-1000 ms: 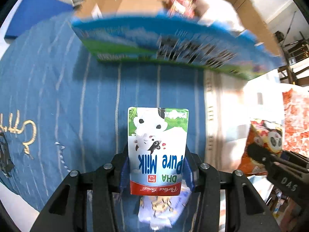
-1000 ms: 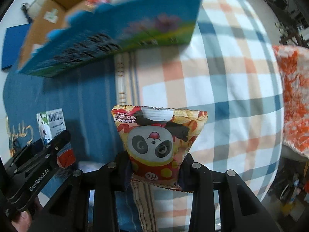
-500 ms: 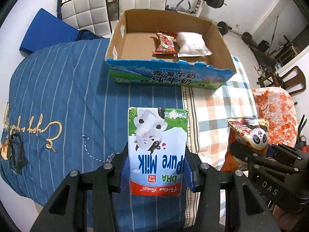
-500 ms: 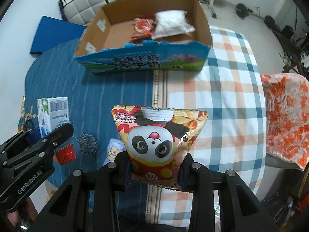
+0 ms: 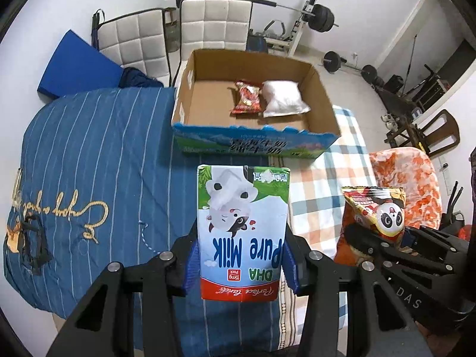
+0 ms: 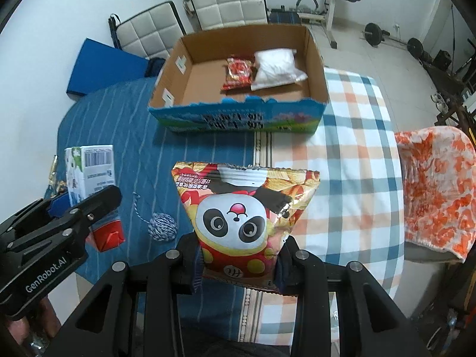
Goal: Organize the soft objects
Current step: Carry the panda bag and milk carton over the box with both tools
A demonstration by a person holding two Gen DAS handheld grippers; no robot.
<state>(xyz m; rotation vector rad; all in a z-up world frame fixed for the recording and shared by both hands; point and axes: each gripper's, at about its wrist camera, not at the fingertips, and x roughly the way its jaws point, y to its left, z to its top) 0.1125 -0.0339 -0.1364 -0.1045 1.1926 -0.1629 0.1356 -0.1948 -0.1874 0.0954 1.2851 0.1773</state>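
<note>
My left gripper [image 5: 242, 263] is shut on a blue and white milk carton [image 5: 242, 226], held upside down high above the bed. My right gripper [image 6: 238, 263] is shut on a panda snack bag [image 6: 244, 217]. Each shows in the other's view: the bag [image 5: 376, 211] at the right, the carton [image 6: 89, 172] at the left. An open cardboard box [image 5: 190, 95] lies ahead on the bed, holding a red snack packet [image 5: 247, 96] and a white pouch [image 5: 282, 98]. The box also shows in the right wrist view [image 6: 235, 119].
A blue striped quilt [image 5: 89, 154] covers the bed's left, a checked sheet [image 6: 354, 154] its right. A blue-white yarn ball [image 6: 162, 226] lies on the quilt. An orange patterned cloth [image 6: 434, 184] hangs at the right. Padded chairs [image 5: 214, 29] and gym weights stand behind.
Both grippers have risen and pulled back from the box while holding their items. The box now looks smaller and its inside shows.
</note>
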